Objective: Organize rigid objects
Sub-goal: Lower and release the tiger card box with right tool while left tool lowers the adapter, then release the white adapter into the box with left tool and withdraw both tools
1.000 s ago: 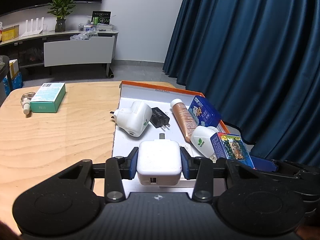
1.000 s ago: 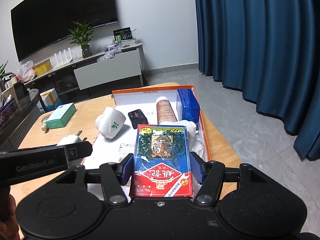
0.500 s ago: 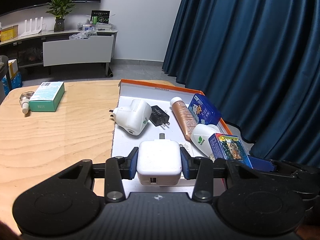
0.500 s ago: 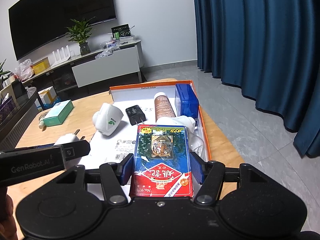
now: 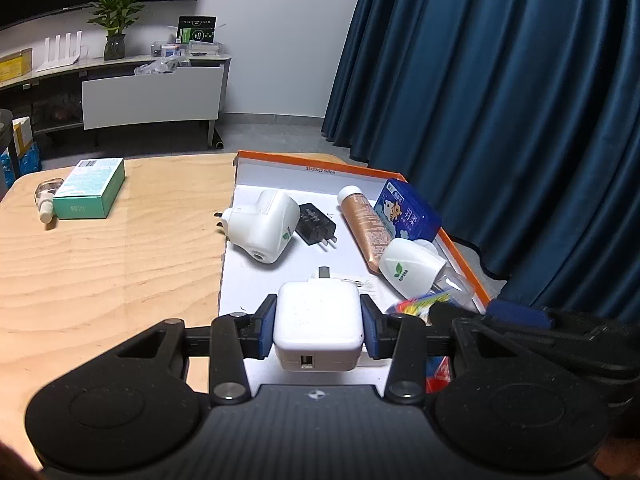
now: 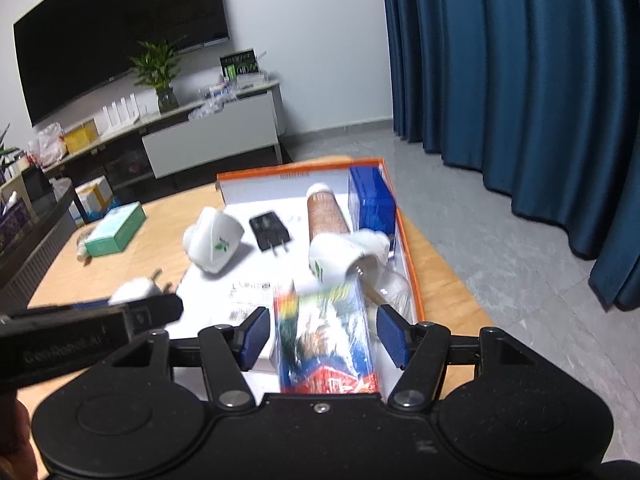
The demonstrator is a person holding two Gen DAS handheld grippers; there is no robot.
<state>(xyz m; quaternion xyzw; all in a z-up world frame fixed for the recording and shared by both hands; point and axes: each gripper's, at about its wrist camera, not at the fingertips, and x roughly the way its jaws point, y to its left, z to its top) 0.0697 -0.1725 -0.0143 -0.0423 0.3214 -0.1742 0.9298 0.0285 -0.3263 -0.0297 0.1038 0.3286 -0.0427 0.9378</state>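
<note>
My left gripper point(image 5: 319, 328) is shut on a white square USB charger point(image 5: 319, 322), held over the near end of the orange-rimmed white box lid point(image 5: 304, 159). My right gripper point(image 6: 322, 334) is open; the tiger-print card box point(image 6: 326, 344) sits blurred and tilted between its spread jaws, free of the pads. In the lid lie a white plug-in device point(image 5: 264, 226), a black charger point(image 5: 316, 229), a copper tube point(image 5: 364, 230), a blue box point(image 5: 408, 212) and a white bottle with a leaf logo point(image 5: 410, 268).
A teal box point(image 5: 90, 194) and a small clear bottle point(image 5: 46, 198) lie on the wooden table point(image 5: 100, 280) at the far left. Blue curtains point(image 5: 520, 120) hang to the right. A sideboard with a plant point(image 5: 116, 12) stands behind.
My right gripper has opened and the card box has come loose and tilted, blurred in motion. My left gripper still holds the white charger in about the same spot.
</note>
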